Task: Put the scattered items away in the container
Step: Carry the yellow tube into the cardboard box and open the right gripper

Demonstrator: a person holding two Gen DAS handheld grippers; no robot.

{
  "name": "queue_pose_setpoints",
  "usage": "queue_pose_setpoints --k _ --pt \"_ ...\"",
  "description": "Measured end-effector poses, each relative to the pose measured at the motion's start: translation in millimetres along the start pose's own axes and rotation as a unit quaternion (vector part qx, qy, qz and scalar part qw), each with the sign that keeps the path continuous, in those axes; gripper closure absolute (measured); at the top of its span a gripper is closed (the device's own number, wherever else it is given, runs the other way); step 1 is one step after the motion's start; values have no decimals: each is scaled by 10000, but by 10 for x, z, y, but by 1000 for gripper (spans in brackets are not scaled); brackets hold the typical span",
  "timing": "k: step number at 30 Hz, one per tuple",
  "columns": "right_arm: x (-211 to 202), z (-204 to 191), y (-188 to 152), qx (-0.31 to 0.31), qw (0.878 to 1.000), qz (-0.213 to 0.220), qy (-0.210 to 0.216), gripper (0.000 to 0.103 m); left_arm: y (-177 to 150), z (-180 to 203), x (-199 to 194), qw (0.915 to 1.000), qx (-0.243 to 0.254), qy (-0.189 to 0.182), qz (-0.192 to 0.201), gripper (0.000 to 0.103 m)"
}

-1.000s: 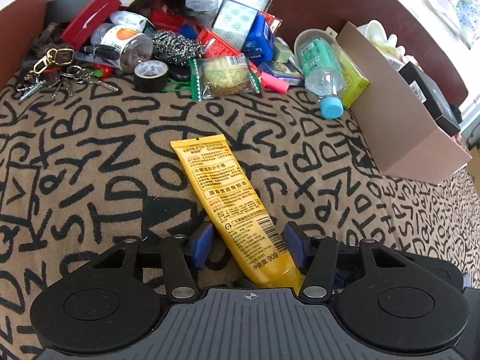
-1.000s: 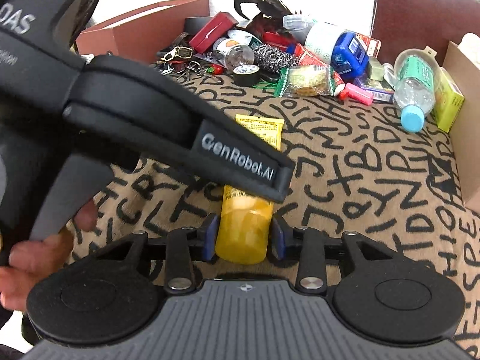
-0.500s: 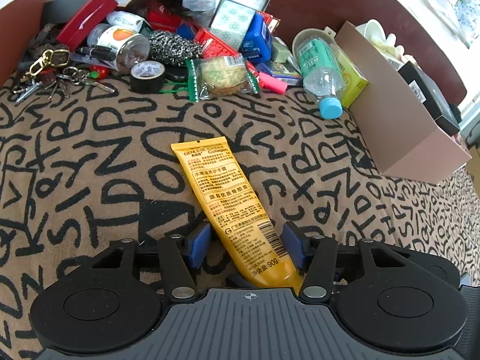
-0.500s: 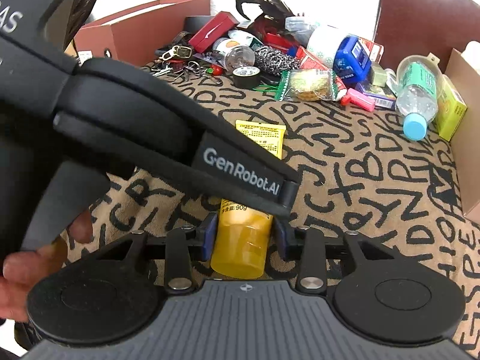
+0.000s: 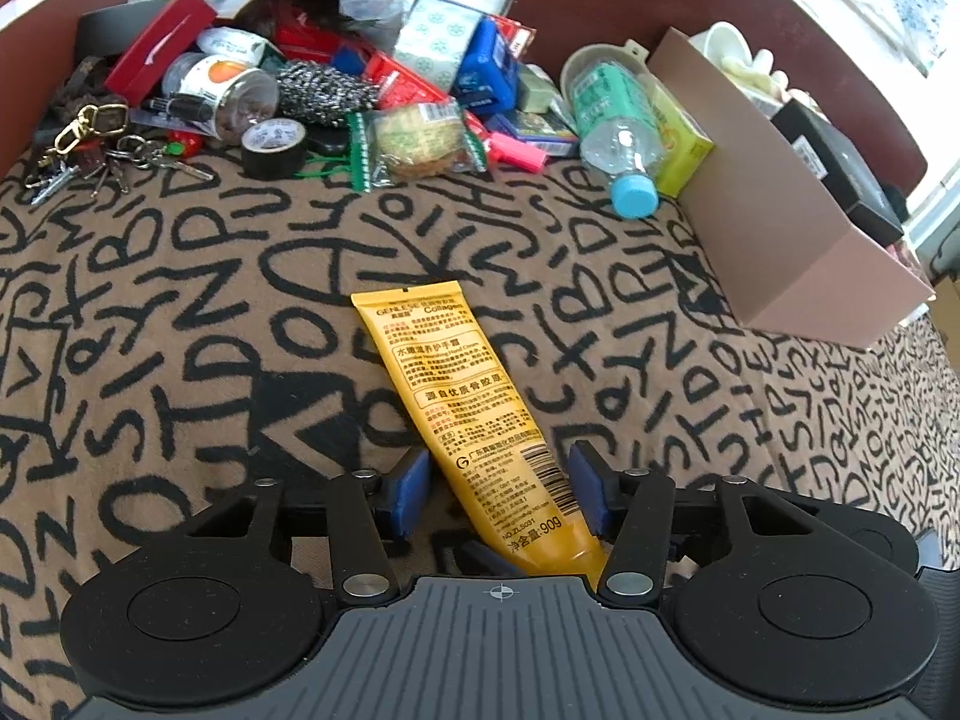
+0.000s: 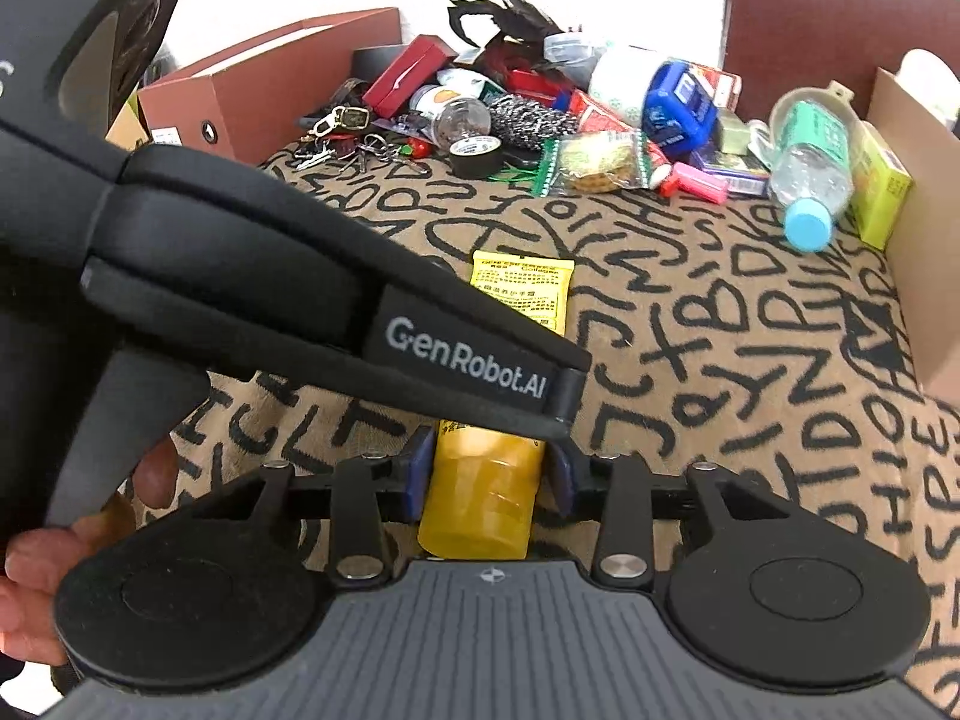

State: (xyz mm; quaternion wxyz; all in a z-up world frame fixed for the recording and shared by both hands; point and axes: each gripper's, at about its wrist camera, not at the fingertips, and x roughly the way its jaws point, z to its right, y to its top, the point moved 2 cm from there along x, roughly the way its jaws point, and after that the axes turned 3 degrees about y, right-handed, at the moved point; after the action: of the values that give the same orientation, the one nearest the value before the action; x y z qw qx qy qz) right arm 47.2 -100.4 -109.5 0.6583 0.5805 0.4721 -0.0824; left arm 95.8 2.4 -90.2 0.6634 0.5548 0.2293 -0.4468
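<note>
A yellow hand-cream tube (image 5: 462, 396) lies on the letter-print blanket, its crimped end pointing away from me. My left gripper (image 5: 499, 489) straddles its lower body. The jaws are closing: the right pad is at the tube's edge, the left pad still a little apart. My right gripper (image 6: 489, 480) is shut on the tube's amber cap (image 6: 480, 498), its blue pads against the cap's sides. The left gripper's black housing (image 6: 300, 276) crosses the right wrist view and hides the tube's middle. An open cardboard box (image 5: 780, 228) stands at the right.
A heap of small items lines the far edge: keys (image 5: 90, 150), a tape roll (image 5: 273, 147), a steel scourer (image 5: 324, 93), a snack packet (image 5: 414, 144), a water bottle (image 5: 618, 138). A red-brown box (image 6: 270, 90) stands at the left. A hand (image 6: 36, 588) holds the left gripper.
The left gripper's jaws have narrowed around the yellow tube. The right gripper has kept its hold on the cap, and the tube has barely shifted.
</note>
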Motion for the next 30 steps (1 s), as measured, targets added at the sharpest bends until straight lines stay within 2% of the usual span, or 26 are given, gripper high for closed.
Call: queue_pose_setpoints --k 7,14,22,30 --pt "-250 103 -36 172 9996 226 -35 59 33 271 -140 9996 227 -32 170 51" --pt "-636 289 32 259 9970 697 -197 59 224 738 -363 9969 581 -97 522 51" --pt "-1198 704 224 296 9875 1396 -669 59 613 1536 -548 9879 1176 -357 944 50" --pt "-1681 1348 364 525 9728 1862 -1277 59 972 2476 -431 9770 1664 -697 1134 51"
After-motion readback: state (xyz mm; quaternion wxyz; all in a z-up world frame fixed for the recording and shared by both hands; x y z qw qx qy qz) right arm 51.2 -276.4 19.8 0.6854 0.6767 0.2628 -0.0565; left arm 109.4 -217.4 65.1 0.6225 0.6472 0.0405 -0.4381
